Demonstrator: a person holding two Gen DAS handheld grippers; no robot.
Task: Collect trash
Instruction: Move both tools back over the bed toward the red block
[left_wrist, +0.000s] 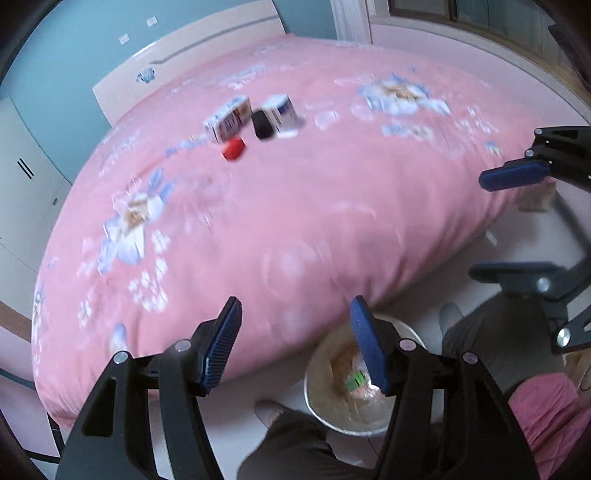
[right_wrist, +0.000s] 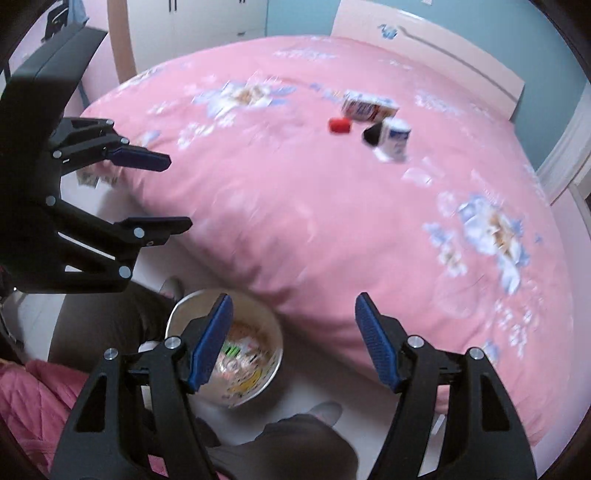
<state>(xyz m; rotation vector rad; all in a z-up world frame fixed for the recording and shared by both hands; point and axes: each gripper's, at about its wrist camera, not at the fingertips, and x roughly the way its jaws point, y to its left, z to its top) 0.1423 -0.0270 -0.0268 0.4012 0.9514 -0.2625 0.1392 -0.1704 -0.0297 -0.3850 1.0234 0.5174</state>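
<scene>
Trash lies on the pink floral quilt (left_wrist: 295, 206) far up the bed: a white printed carton (left_wrist: 229, 118) (right_wrist: 369, 107), a white cup-like container (left_wrist: 282, 110) (right_wrist: 395, 138) with a black piece (left_wrist: 263, 125) (right_wrist: 371, 134) against it, and a small red item (left_wrist: 233, 148) (right_wrist: 340, 125). A round bin (left_wrist: 325, 369) (right_wrist: 266, 328) holding wrappers stands on the floor by the bed's corner. My left gripper (left_wrist: 295, 306) (right_wrist: 177, 192) is open and empty over the quilt's edge and the bin. My right gripper (right_wrist: 294, 299) (left_wrist: 480, 227) hangs beside it, also open and empty.
The person's dark trouser legs (left_wrist: 295, 435) (right_wrist: 295, 443) and feet flank the bin, with a pink garment (left_wrist: 546, 413) near the camera. A pale headboard (left_wrist: 173, 62) closes the bed's far end. White wardrobes (left_wrist: 26, 177) stand along the side.
</scene>
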